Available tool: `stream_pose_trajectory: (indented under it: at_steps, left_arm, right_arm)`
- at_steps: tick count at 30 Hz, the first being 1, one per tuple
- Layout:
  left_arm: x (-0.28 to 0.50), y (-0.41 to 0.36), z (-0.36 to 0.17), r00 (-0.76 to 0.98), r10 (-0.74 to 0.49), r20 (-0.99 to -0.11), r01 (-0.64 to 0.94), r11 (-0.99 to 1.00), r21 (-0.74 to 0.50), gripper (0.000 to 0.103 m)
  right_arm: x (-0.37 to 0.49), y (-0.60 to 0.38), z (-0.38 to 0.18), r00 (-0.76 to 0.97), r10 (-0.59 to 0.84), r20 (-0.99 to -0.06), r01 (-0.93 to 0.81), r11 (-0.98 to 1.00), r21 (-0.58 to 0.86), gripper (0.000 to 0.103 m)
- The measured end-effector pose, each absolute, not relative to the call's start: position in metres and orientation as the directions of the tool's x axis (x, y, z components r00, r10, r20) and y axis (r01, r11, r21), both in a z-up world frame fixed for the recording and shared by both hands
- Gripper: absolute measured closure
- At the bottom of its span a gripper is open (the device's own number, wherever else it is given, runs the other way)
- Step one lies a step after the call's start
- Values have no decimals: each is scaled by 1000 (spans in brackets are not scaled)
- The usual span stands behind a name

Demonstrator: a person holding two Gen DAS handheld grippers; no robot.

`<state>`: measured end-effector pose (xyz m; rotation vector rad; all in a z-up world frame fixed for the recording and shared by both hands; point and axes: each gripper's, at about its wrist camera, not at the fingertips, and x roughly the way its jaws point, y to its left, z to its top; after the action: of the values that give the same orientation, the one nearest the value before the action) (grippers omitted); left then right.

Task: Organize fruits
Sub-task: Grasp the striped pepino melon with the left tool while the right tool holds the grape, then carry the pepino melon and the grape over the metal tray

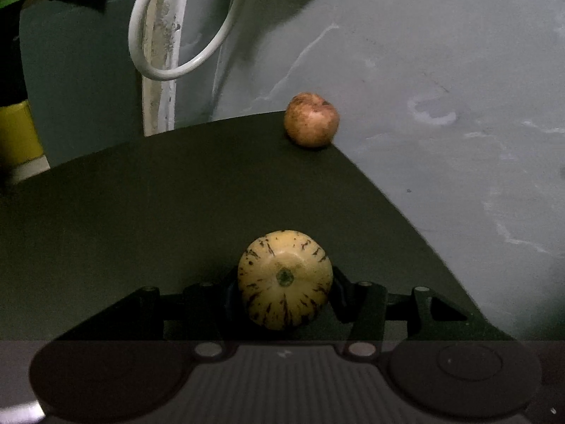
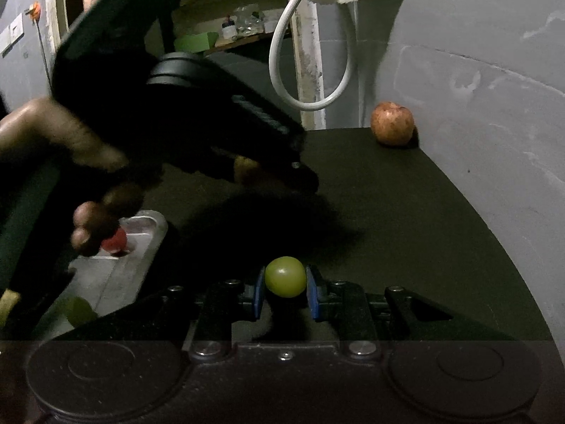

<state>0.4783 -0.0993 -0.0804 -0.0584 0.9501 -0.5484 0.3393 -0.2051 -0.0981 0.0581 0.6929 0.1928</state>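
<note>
Left gripper (image 1: 285,282) clamps striped melon (image 1: 285,279), right gripper (image 2: 285,291) pinches green grape (image 2: 285,276); grape could squirt out, being round and smooth.

Two black handheld grippers, one bare hand

The right gripper (image 2: 285,295) has black linkage arms, silver screw heads and blue pads (image 2: 312,296) — the left gripper (image 1: 285,291) is all black (pads hidden); at left in the right-wrist view, a sleeveless hand (image 2: 84,183).
</note>
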Motion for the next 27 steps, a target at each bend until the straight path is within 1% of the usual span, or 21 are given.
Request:
stream_pose_trajectory:
  at_steps: [4,9,14,17,22,27]
  left_arm:
    - [459,-80,-72,463,-508,-726,396,852,-343,49]
    - [437,-50,-60,490,-523,-698,353,851,-389,49]
    - [413,-23,-48,540,-491,-684,323,871,-370,49]
    - [399,-5,-43,564,-476,-675,288,879,-379,49]
    - [375,30,-40,596,-442,-671,214,892,-398,49]
    - [352,60,-43,620,-396,-678,165,910,-381,49]
  right_arm:
    - [331,-202,-90,763,196,-616,-152,981,124,77]
    - [320,-190,-78,774,210,-597,-165,978,131,77]
    - [306,-173,-69,774,242,-585,-201,970,135,77]
    - [300,-160,-67,769,261,-583,-224,965,137,77]
    - [286,-139,-65,758,295,-582,-262,954,143,77]
    - [270,-119,-66,739,326,-590,-299,943,146,77]
